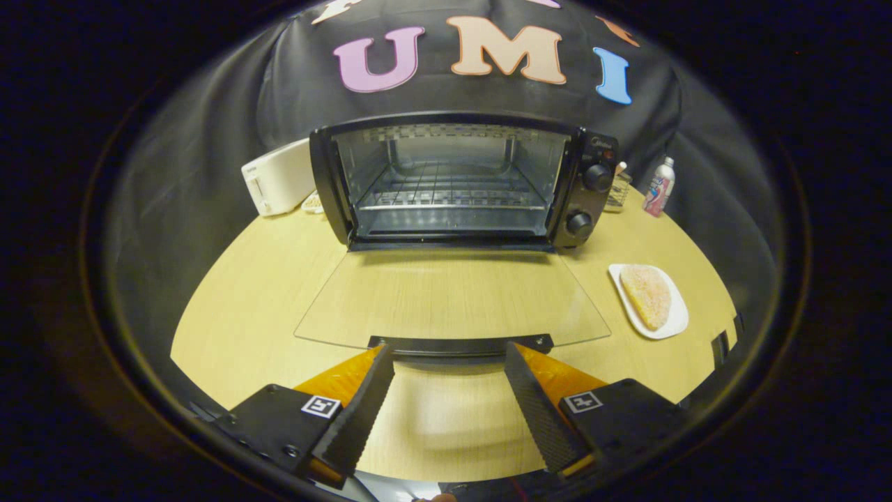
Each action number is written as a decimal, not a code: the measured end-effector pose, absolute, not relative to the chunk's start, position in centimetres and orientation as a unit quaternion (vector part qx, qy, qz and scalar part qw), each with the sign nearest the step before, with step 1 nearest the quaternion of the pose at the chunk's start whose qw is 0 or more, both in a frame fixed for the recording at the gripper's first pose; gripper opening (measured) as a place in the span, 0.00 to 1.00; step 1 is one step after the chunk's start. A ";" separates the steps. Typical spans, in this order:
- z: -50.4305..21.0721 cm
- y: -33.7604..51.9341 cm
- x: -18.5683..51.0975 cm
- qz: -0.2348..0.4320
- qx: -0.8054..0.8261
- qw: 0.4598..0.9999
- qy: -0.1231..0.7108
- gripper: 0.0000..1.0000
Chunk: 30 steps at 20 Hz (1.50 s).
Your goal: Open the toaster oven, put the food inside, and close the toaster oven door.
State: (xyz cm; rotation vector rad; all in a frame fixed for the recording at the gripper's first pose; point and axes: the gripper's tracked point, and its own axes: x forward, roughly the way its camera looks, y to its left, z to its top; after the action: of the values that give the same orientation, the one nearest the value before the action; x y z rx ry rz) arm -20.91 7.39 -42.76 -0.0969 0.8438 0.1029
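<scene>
The toaster oven (463,183) sits at the far middle of the table (244,307), right up against the booth's dark cloth wall. Its glass door (453,296) is swung all the way down and lies flat toward me, with the dark handle (460,344) on its near edge. Inside I can see a wire rack (449,192) with nothing on it, and two round knobs (589,199) stand one above the other on the oven's right panel.

The food (648,295), a pale, crumbed, roughly triangular piece, lies on a white plate (674,324) on the table to the right of the open door, well apart from my fingers.

My gripper (449,359) is spread wide and holds nothing; the two fingertips stand just short of the door handle, one at each end of it, and I cannot tell whether they touch it.

Left of the oven, beside its back corner, is a white toaster (279,176). On the far right, past the oven, stands a small bottle (659,186) with a pink label, and between it and the oven is a small item I cannot make out
</scene>
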 end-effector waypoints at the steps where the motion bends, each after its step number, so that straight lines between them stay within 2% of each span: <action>1: -43.1 7.4 -21.1 0.051 -0.050 0.907 0.415 1.00; 6: -42.1 7.9 -21.1 0.064 -0.027 0.907 0.415 0.99; 10: -37.5 9.3 -19.1 0.085 0.015 0.929 0.361 0.99; 14: -32.6 8.1 -15.8 0.064 0.022 0.951 0.302 0.99; 19: -27.4 3.8 -11.4 -0.005 0.023 0.969 0.246 0.99; 22: -25.1 -0.6 -9.1 -0.075 0.031 0.972 0.219 0.99; 30: -24.9 -10.8 -6.4 -0.219 0.089 0.951 0.199 0.99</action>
State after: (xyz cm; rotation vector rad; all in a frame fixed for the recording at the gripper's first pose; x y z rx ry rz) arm -6.40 -10.78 -24.86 0.1811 0.4042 -0.4451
